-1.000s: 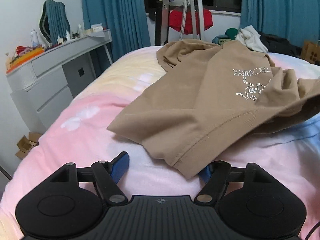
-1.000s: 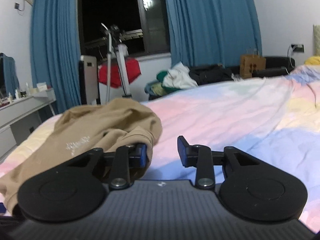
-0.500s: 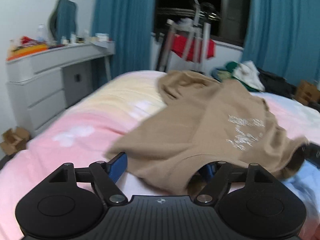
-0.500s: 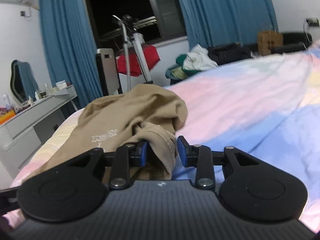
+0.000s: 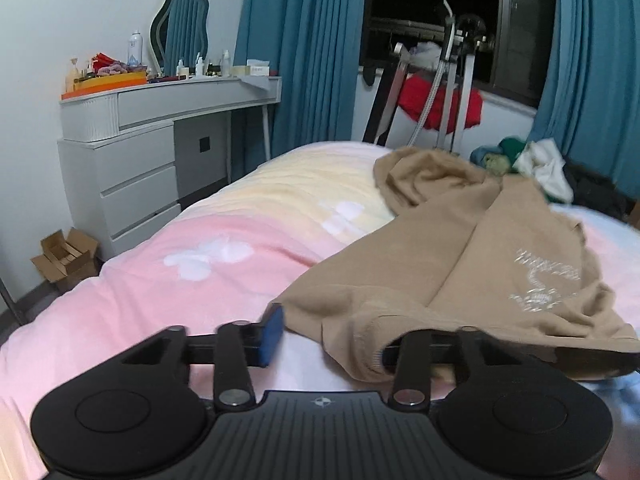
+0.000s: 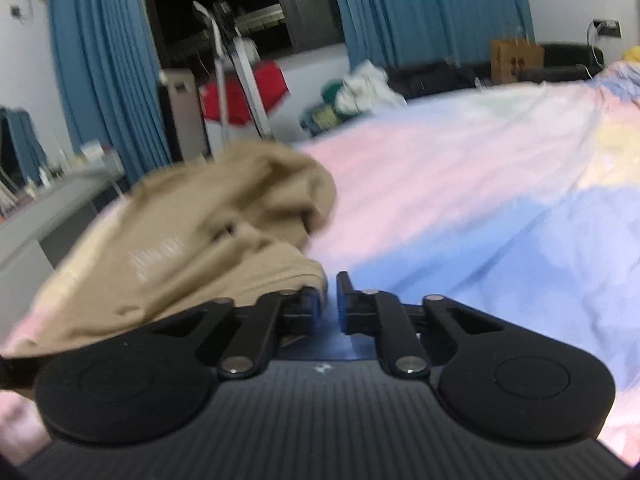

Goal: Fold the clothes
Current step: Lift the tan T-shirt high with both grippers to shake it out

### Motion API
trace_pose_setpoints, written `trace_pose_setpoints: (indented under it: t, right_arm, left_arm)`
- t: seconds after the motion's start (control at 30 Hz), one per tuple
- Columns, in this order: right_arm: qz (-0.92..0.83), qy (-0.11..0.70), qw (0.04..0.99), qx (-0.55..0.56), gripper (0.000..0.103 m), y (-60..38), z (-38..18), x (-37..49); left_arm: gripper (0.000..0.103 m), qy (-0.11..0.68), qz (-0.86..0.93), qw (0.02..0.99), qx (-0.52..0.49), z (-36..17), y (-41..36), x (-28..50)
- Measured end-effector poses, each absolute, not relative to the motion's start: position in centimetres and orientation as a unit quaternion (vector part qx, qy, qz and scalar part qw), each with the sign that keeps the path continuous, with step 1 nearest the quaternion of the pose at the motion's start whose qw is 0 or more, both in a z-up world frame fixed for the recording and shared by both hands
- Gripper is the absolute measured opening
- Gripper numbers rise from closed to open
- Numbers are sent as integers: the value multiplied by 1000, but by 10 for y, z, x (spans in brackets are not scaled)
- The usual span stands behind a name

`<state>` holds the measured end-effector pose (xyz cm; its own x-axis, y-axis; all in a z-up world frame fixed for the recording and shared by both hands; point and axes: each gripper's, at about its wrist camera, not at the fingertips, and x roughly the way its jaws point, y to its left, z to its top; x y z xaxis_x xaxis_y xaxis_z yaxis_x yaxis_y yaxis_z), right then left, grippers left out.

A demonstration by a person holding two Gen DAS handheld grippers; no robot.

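Since a second ago, your right gripper [image 6: 329, 294] has narrowed its fingers to a thin gap at the hem of the tan shirt [image 5: 452, 248], which lies crumpled on the bed [image 5: 192, 276]. Your left gripper [image 5: 326, 334] is spread wide at the near corner, its right finger hidden under cloth; in the blur you cannot tell whether the right one pinches fabric.

- Teal curtains [image 5: 304, 52] flank a dark night window [image 5: 432, 12].
- A grey dresser [image 5: 140, 152] with a wavy mirror [image 5: 180, 28] stands against the white wall.
- An open cardboard box [image 5: 66, 256] sits on the floor.
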<state>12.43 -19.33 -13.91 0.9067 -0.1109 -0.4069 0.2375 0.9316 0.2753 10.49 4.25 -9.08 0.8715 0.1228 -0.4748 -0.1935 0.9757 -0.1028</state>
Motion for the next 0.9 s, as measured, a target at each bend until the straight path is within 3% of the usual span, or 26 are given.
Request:
trace_pose_setpoints:
  t: [0.03,0.13,0.4,0.73,0.9]
  right_arm:
    - [-84,175,969,155,7,-190,-127,116]
    - [-68,103,983,136,5,-179,-82,86]
    - [-39,-32,990,134,5,-190,63,28]
    - [11,-167,980,109,5,-214,288,-63]
    - [28,-203,975,85,5,-217,366,-106]
  left_arm:
    - [10,222,78,969,-80,-86,43,99]
    - [6,146,66,982,-101,-57,46,77]
    - [4,8,3,993,-119,87,56,23]
    - [5,-131,-45,986,-90,322,62,-55]
    - [7,-128,-49,987,-85,349,55,-57]
